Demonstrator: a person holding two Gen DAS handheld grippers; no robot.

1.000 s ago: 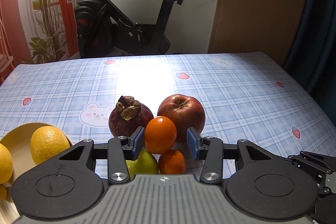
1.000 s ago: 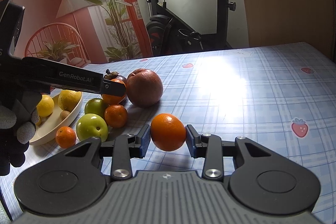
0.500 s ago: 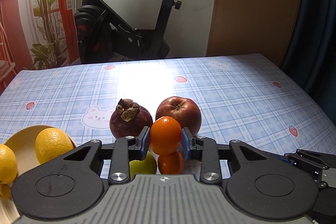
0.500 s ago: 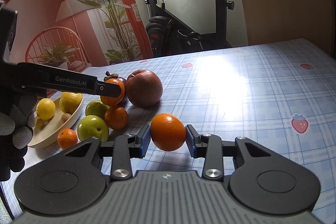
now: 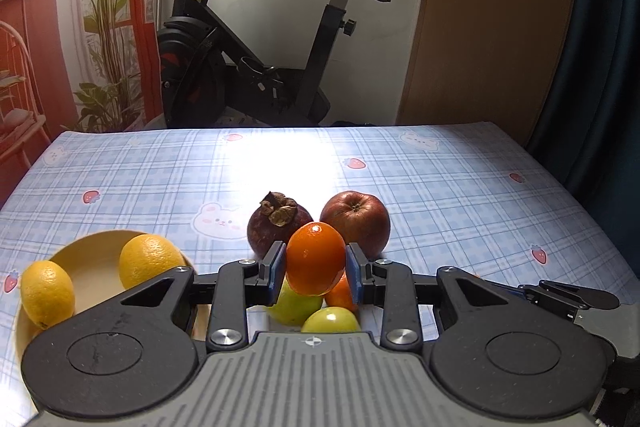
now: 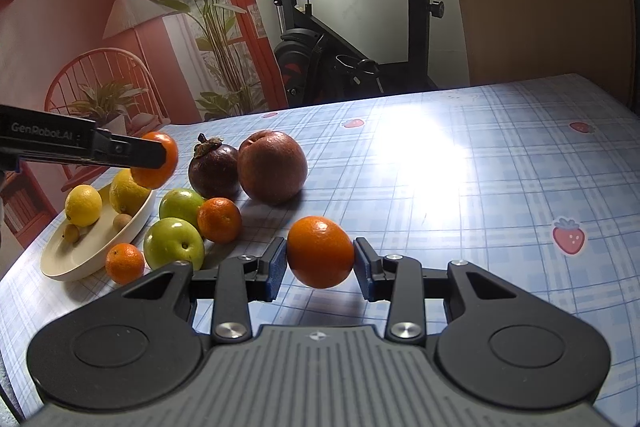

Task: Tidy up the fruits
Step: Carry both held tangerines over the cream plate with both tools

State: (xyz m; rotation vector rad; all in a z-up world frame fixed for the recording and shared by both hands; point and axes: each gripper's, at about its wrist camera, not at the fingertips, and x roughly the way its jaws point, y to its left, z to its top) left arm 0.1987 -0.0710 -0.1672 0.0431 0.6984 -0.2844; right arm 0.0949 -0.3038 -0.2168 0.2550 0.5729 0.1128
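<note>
Oranges (image 5: 315, 259) (image 6: 320, 251) sit clamped in each hand-held gripper (image 5: 316, 271) (image 6: 320, 269).

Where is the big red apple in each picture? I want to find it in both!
Left wrist view: the red apple sits just above the middle, behind the orange held in the left gripper.
Right wrist view: the red apple is left of the middle, on the table.
Shared landmark: the dark purple mangosteen touches its left side in both.
</note>
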